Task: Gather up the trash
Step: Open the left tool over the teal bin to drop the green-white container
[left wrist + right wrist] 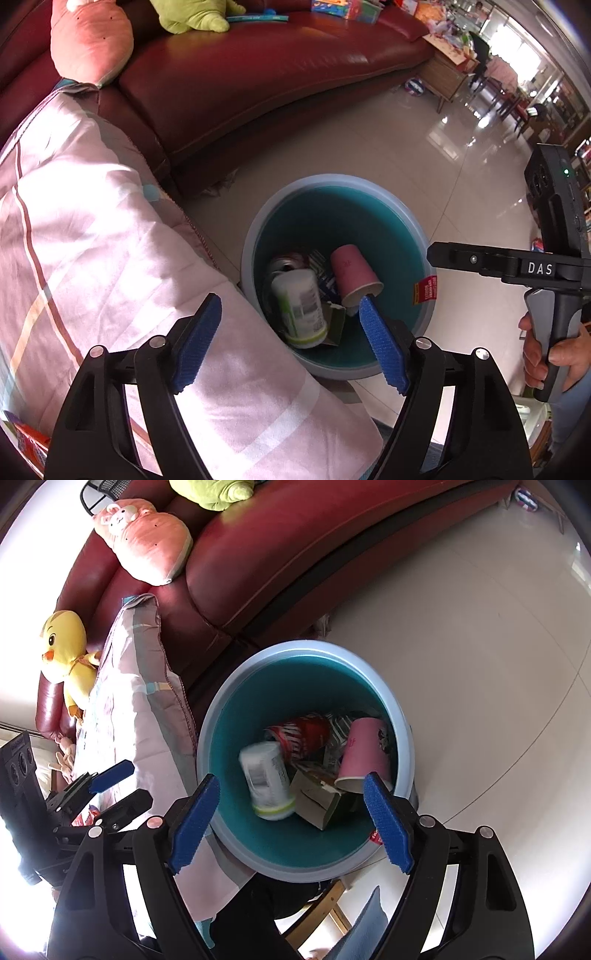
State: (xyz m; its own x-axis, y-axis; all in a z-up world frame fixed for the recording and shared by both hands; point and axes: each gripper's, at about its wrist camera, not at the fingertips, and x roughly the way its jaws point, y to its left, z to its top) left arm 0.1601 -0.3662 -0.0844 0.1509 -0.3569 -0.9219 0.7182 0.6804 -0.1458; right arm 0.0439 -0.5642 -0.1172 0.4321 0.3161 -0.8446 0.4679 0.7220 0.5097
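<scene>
A light blue bin with a teal inside stands on the floor against the sofa. In it lie a white and green bottle, a pink paper cup, a drink can and a torn cardboard box. My left gripper hangs open above the bin's near side, nothing between its blue pads. My right gripper is open over the bin too, with nothing in it. Below it the bottle looks blurred, beside the red can, cup and box.
A dark red leather sofa curves behind the bin, with a pink quilt draped beside it. Plush toys lie on the sofa: a pink one and a yellow duck. Glossy tiled floor spreads to the right, and a wooden table stands far back.
</scene>
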